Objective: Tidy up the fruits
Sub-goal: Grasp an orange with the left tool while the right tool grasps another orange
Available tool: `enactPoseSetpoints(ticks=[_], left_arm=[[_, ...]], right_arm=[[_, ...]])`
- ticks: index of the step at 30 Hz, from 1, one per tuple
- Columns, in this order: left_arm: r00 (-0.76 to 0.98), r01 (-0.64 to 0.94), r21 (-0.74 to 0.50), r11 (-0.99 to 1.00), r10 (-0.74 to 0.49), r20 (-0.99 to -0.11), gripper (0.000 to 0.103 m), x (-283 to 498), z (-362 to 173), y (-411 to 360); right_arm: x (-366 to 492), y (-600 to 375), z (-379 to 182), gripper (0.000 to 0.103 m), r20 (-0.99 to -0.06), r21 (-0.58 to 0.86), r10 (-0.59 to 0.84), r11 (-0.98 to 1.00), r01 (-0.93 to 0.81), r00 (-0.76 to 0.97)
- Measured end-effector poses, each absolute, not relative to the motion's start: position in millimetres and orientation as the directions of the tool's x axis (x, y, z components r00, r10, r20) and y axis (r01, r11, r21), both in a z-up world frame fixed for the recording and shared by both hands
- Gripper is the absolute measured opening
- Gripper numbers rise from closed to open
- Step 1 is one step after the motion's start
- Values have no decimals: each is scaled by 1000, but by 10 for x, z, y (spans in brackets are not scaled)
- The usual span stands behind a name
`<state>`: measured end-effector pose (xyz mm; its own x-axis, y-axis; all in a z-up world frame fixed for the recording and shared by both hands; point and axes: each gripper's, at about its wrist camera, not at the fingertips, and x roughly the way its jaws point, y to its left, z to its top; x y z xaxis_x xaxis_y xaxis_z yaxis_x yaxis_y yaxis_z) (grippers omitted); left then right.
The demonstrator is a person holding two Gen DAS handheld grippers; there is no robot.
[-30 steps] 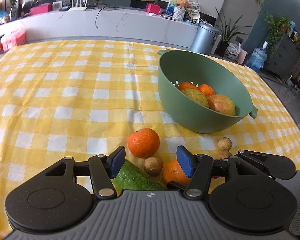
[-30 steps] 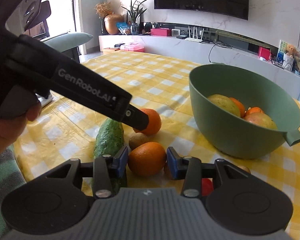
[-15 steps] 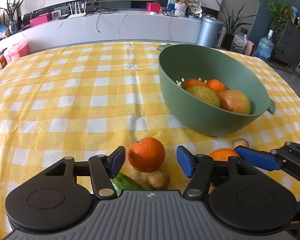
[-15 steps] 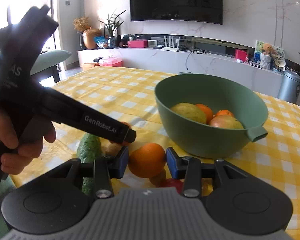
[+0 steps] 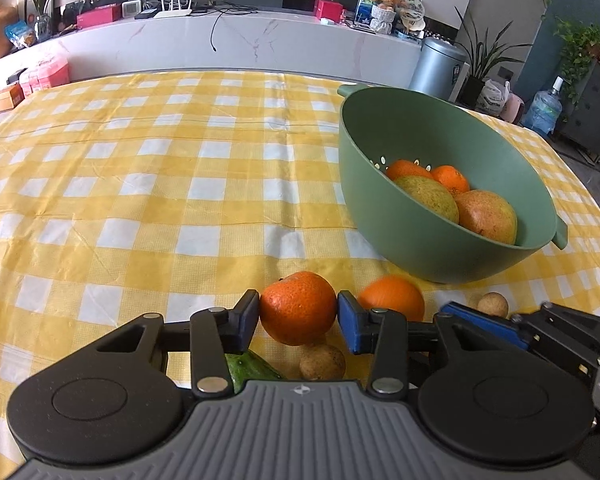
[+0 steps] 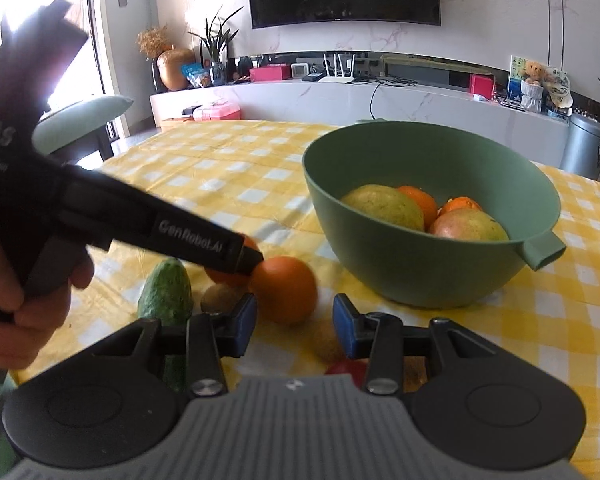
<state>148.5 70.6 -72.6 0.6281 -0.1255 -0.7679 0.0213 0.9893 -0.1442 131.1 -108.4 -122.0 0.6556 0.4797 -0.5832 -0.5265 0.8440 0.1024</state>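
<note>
The left gripper (image 5: 298,316) is closing its jaws on a tangerine (image 5: 298,308), the blue pads touching both sides, just in front of the green colander bowl (image 5: 380,216). The right gripper (image 6: 294,326) hangs open and empty near a second orange (image 6: 286,290), also before the bowl, which holds more fruit.

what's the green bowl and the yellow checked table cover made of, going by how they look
Green bowl: looks like matte moulded plastic, with an even dull colour, a moulded handle tab and small drain holes punched in its wall. Table cover: probably a wipeable vinyl or coated cloth, given its fine woven texture, slight sheen and sharp fold creases; the pictures leave that open.
</note>
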Motion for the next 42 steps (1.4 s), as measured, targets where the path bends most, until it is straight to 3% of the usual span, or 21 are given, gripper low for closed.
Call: enactPoseSetpoints(ticks=[8, 10, 13, 19, 22, 29, 42], left_arm=[[644, -27, -170, 985, -113, -757, 48, 1481, -714, 781], [654, -61, -183, 981, -99, -750, 47, 1487, -702, 841], [655, -87, -209, 974, -102, -749, 47, 1503, -703, 897], [661, -72, -164, 984, -76, -747, 47, 1499, -699, 836], [659, -63, -152, 986, -73, -749, 47, 1503, -710, 811], [666, -48, -146, 988, -77, -742, 47, 1485, -703, 789], [735, -42, -252, 967, -141, -664, 47, 1272, -477, 865]], right_arm=[[1443, -987, -1247, 41, -583, 57, 459, 846, -530, 670], [1470, -1037, -1230, 50, -573, 89, 459, 858, -506, 679], [1518, -1041, -1243, 53, -569, 132, 477, 857, -499, 670], [1618, -904, -1317, 51, -576, 145, 473, 862, -487, 666], [1644, -884, -1341, 41, -584, 128, 449, 874, -469, 677], [1645, -907, -1344, 39, -578, 138, 449, 876, -461, 681], [1166, -1159, -967, 38, -464, 105, 472, 870, -483, 750]])
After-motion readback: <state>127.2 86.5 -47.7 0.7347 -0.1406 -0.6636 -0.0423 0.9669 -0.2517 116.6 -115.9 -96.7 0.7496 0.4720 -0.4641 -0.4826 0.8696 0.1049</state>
